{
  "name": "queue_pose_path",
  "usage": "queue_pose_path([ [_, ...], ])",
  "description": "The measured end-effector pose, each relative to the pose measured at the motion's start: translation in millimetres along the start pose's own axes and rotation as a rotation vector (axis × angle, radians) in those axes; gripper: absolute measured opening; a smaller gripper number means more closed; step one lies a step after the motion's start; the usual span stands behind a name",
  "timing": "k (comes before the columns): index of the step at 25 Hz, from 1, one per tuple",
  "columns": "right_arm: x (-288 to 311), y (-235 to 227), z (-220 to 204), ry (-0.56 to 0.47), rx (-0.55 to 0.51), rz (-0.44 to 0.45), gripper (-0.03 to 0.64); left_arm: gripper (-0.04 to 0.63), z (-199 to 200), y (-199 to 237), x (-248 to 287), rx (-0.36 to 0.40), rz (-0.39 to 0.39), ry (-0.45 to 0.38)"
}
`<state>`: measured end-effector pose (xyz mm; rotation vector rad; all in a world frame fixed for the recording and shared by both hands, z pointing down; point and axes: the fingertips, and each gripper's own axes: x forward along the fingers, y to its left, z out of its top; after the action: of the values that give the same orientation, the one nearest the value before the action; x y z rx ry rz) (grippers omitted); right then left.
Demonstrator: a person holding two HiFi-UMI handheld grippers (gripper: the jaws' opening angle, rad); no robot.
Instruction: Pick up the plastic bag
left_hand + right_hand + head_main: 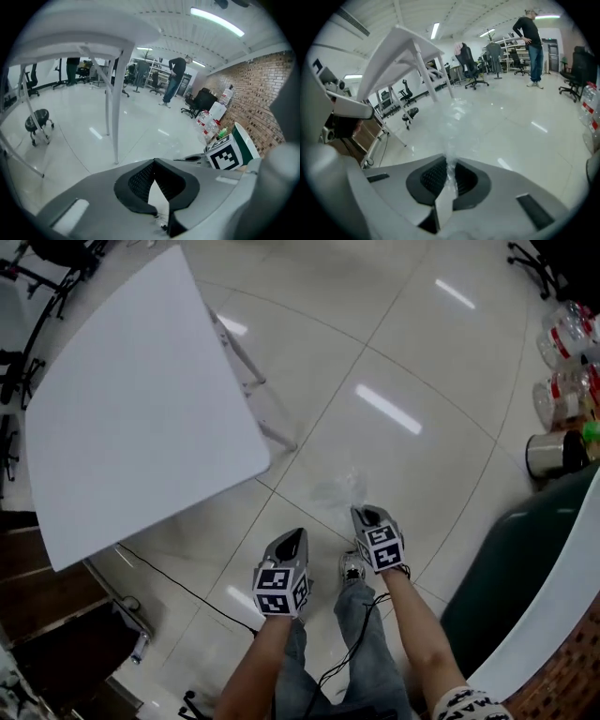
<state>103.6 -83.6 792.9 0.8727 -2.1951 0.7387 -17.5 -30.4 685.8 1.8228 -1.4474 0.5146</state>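
Note:
A clear plastic bag (342,488) rests crumpled on the glossy tiled floor, just ahead of my right gripper (364,514). In the right gripper view the right gripper (449,161) is shut on one end of the bag (452,122), and the film runs up and away from the pads. My left gripper (292,538) hangs a little to the left of the bag and apart from it. In the left gripper view the left gripper (154,161) has its tips together with nothing between them. The right gripper's marker cube (227,154) shows at that view's right.
A white folding table (141,399) stands at the left, its legs (253,381) near the bag. Water bottles (562,362) and a metal pot (548,454) sit at the right beside a dark green counter (525,568). A black cable (178,582) crosses the floor. A person (532,47) stands far off.

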Motion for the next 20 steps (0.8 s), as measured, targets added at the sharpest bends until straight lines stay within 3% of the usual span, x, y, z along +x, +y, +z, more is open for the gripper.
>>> queue_pose_path([
  [3,-80.2,24.8,73.6,-0.124,-0.002,0.005,0.014,-0.003,59.2,-10.6,-61.6,0.017,0.012,-0.078],
  [8,-200.2,118.9,166.5,-0.235,-0.031,0.042,0.014,-0.003,115.5,19.6,-207.2,-0.073,0.106,-0.158],
  [14,-277.2,197.4,292.3,-0.376,-0.176,0.098,0.014,-0.003,178.2,52.8,-319.9,-0.137,0.202,-0.317],
  [20,-328.7,274.8,355.3,-0.453,-0.319,0.100,0.014,-0.003,199.5,76.7,-413.4,-0.141,0.253,-0.422],
])
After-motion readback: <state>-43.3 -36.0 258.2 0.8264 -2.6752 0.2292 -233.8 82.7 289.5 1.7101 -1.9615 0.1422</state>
